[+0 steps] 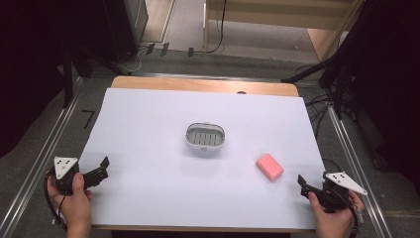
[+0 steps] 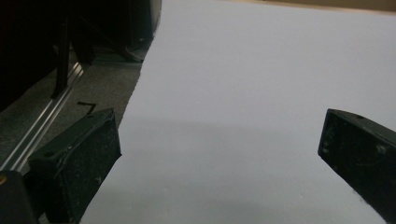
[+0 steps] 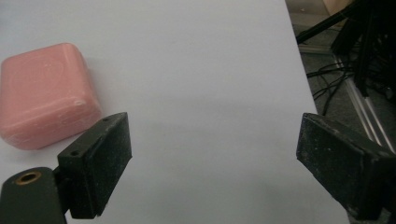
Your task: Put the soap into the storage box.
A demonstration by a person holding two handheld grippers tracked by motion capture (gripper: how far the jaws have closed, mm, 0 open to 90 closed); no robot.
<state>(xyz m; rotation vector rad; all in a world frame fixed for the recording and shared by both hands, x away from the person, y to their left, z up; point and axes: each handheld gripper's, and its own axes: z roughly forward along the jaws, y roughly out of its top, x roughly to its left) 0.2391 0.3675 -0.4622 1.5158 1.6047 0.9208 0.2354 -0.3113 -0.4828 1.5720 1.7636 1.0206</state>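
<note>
The pink soap bar [image 1: 269,166] lies on the white-covered bench [image 1: 148,129], at about four o'clock from the slotted soap dish [image 1: 205,137] at the centre and well apart from it. Nothing is gripped: the right tool [image 1: 303,182], near the bar at its four o'clock, and the left tool [image 1: 103,167], at the bench's eight o'clock edge, both have their jaws wide apart. This looks like the start, and the likely next move calls for the right tool to reach forward and straddle the bar.

You have a pink soap bar [image 1: 269,166], a white slotted soap dish [image 1: 205,137], and a white-covered desk [image 1: 148,129] with a tan wooden edge.
</note>
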